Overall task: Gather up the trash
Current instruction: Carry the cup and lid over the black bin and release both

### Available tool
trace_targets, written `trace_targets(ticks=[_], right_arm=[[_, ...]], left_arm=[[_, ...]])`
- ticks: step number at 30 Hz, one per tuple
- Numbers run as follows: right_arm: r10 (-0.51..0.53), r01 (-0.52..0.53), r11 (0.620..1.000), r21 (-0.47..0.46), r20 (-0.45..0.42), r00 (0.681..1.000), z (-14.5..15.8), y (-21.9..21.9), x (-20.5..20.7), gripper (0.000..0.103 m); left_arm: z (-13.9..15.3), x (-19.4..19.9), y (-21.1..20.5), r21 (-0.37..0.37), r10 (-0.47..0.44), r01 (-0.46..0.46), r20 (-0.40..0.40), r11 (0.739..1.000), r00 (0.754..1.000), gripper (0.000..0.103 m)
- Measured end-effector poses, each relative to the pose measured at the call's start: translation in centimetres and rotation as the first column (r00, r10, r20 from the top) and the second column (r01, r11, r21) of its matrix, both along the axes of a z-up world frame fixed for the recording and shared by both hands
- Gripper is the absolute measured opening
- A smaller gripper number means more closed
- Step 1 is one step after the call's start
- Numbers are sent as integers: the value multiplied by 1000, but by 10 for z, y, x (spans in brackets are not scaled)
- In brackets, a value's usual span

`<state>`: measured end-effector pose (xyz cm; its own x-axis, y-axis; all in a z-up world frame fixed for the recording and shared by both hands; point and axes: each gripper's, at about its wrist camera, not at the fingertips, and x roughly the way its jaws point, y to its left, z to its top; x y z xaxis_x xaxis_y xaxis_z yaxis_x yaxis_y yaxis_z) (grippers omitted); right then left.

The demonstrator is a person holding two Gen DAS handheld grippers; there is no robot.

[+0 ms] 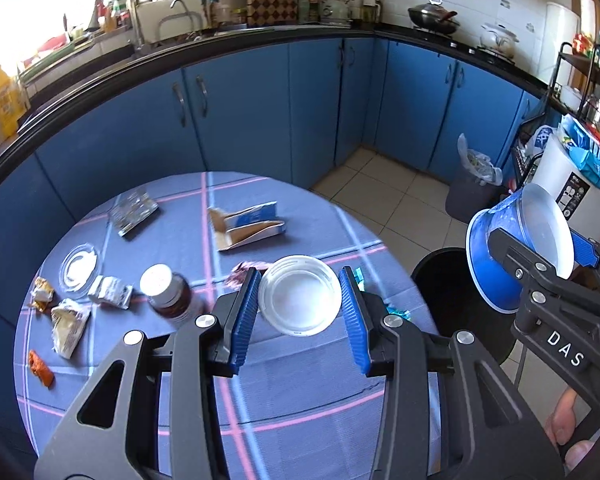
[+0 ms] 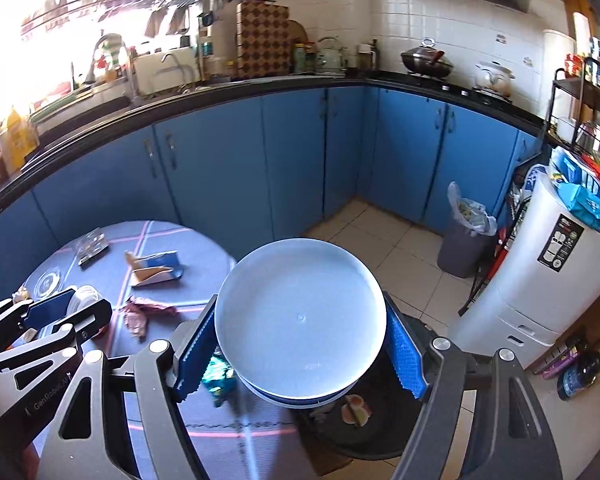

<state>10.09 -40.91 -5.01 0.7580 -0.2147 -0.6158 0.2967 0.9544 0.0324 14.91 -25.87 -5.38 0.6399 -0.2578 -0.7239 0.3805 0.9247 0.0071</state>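
Holding a round white plastic lid, the left gripper is seen with its blue ribbed pads narrowed against the lid's rim, above the round surface covered by a blue checked cloth with pink lines. A blue plastic tub with a white inside is clamped widely between the pads of the right gripper; in the left wrist view the same tub is shown tilted, mouth turned toward the right gripper's body. The tub is held over the round black trash bin, which stands on the tiled floor just beside the surface's edge. Some scraps are seen inside the bin.

Trash left on the surface, relative to the held lid: a brown jar with a white cap just beside it to the left; a torn blue and white carton behind it; a clear crumpled plastic pack farther back left; a clear round lid and small foil wrappers well to the left; a reddish crumpled wrapper touching the left pad's tip; a teal foil wrapper below the tub's left side. A grey bin lined with a plastic bag is seen near the blue cabinets. Fingers of a hand are visible under the right gripper.
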Motion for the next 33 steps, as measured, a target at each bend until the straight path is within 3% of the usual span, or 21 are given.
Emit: trace_targets(ticks=[8,22,26,33], right_arm=[[-44,44,999,15,-9,999,-11,-31,1,74],[-85,85,996,27,-17,996,-25,-68,8,74],[-93,94,994,50,-32,995,-27,-78,9,89],[-115,115,993,34,-16,993,-28,-81,4,90]], left_arm=[[5,6,-41,23,-47,46,35,999,998,41],[-5,13,-84,57,-89,88,26,994,996,41],[-6,14,-90,58,-91,90,25,994,996,41],[-4,14,-98,62,-106,104,30,993,994,41]])
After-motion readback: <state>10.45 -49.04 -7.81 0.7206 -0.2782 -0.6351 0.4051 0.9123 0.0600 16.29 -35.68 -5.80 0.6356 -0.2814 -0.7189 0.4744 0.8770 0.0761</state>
